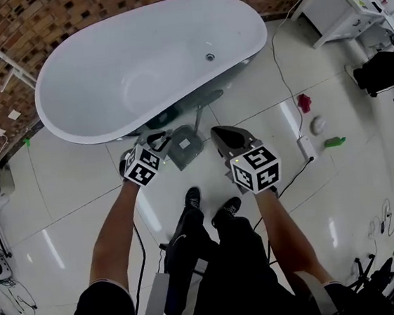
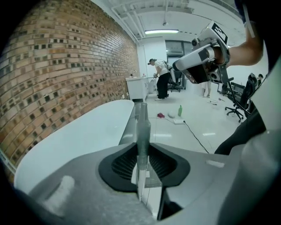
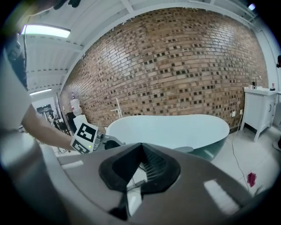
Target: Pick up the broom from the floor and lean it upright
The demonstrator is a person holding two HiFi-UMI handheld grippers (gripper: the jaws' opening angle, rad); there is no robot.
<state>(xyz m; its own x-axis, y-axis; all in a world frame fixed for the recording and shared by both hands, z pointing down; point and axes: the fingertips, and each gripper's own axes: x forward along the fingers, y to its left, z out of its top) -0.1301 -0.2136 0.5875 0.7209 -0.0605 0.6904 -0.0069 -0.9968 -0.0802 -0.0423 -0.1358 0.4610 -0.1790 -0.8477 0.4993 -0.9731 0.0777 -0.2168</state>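
I hold a grey broom off the glossy floor between both grippers, in front of the tub. Its grey head piece shows between the two marker cubes in the head view. In the left gripper view the slim grey handle runs straight out through the jaws toward the tub rim, and my left gripper is shut on it. My right gripper points in from the right. Its jaw tips meet, and a thin grey bar of the broom crosses low between them.
A white bathtub stands against the brick wall just ahead. My shoes are right below the grippers. A power strip, a red item and a green bottle lie to the right. A white cabinet is far right.
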